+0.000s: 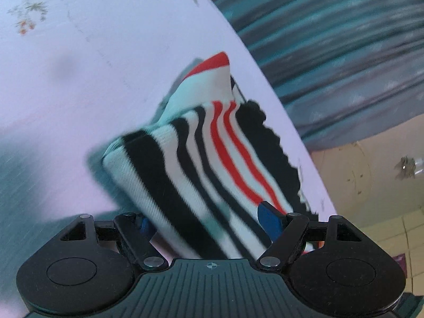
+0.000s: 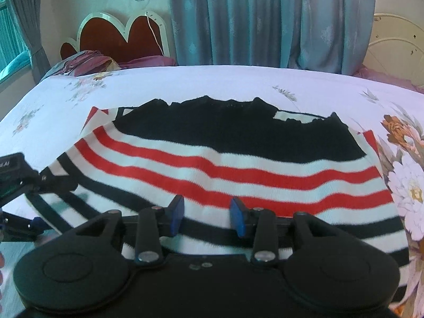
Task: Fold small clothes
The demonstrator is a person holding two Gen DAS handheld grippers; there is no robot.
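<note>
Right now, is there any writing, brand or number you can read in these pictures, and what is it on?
".AI": white letters, cut off by the picture's edge, on the black body of the left gripper, seen from the right wrist view.
Striped garment: no readable text.
Floral bedsheet: none.

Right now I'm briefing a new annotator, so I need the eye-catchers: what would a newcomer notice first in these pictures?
First, the striped garment, banded in red, white and black, spread across the floral bedsheet in the right wrist view. Next, the left gripper, its blue-padded fingers straddling a lifted fold of that cloth near the bed's edge. Behind hangs a teal curtain.
</note>
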